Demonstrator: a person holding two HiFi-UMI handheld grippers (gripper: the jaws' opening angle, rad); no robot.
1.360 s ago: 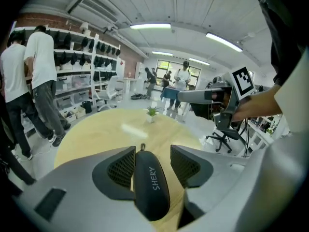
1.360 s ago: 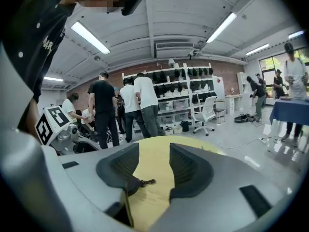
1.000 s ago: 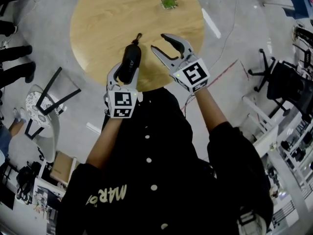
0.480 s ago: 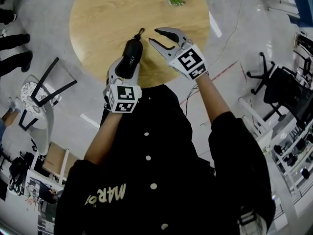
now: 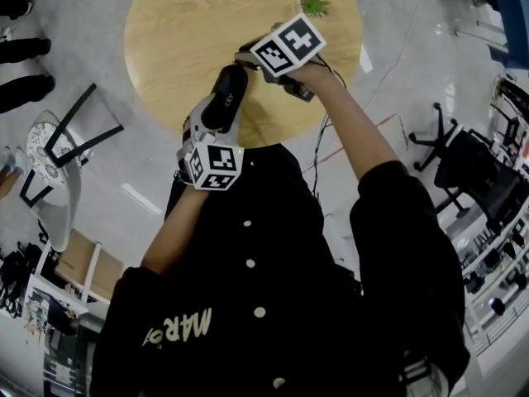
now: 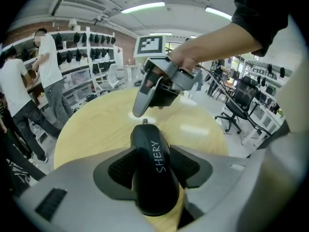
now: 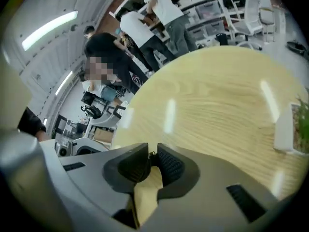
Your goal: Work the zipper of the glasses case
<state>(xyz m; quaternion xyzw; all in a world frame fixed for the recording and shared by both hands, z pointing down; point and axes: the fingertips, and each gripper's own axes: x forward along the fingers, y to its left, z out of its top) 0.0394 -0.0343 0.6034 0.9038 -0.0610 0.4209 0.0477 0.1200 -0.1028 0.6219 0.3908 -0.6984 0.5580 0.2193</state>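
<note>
A black glasses case [image 5: 225,98] marked SHERY [image 6: 150,149] lies on the round wooden table [image 5: 182,31] near its front edge. My left gripper [image 5: 216,110] is shut on it, with both pads pressed on the case's sides [image 6: 153,174]. My right gripper [image 5: 242,59] reaches in from the right and points down at the case's far tip [image 6: 139,111]. Its jaws are closing, and a small metal zipper pull [image 7: 154,153] is pinched between its pad tips [image 7: 153,154]. The pull [image 6: 145,122] sticks up at the case's far end.
A small green plant [image 5: 312,4] in a white pot [image 7: 285,132] stands at the table's far right. A dark-framed chair [image 5: 78,151] and a white stool stand left of the table, and office chairs [image 5: 463,143] to the right. People [image 6: 21,95] stand by shelves beyond.
My right gripper has swung left over the table to the case's far tip, turned over, and narrowed its jaws from wide open. The left gripper still holds the case.
</note>
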